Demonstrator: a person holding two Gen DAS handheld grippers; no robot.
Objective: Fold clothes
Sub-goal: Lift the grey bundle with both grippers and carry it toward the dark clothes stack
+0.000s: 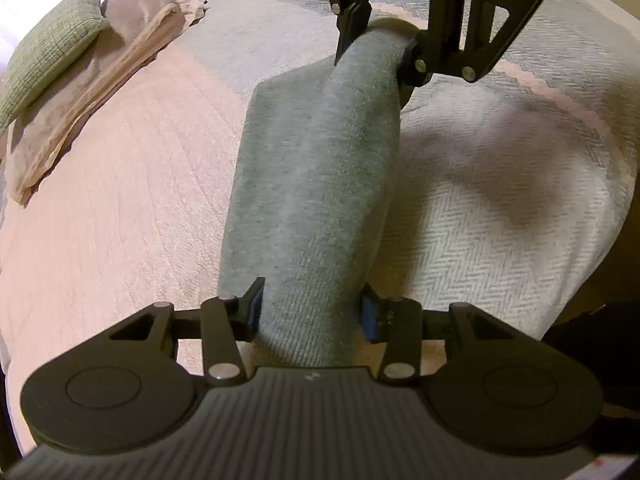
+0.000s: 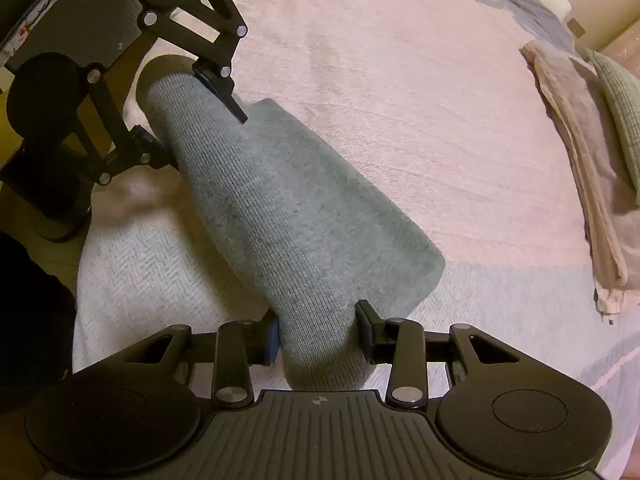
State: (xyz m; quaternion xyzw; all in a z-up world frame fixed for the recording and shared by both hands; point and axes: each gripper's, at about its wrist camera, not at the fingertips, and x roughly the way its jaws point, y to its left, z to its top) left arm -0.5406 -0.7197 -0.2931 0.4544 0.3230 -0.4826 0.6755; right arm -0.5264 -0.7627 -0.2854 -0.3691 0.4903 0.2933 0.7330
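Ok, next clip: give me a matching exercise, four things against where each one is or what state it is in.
Things:
1. grey knitted garment
2. green textured pillow
3. beige folded cloth
4. pale herringbone bedspread

Place or state:
A. lies flat under everything
B. held at both ends, one by the left gripper, one by the right gripper
C. rests on the pile at the bed's far side
D. lies folded partly beneath the pillow

Pairs: 1-B, 2-C, 3-D, 4-A
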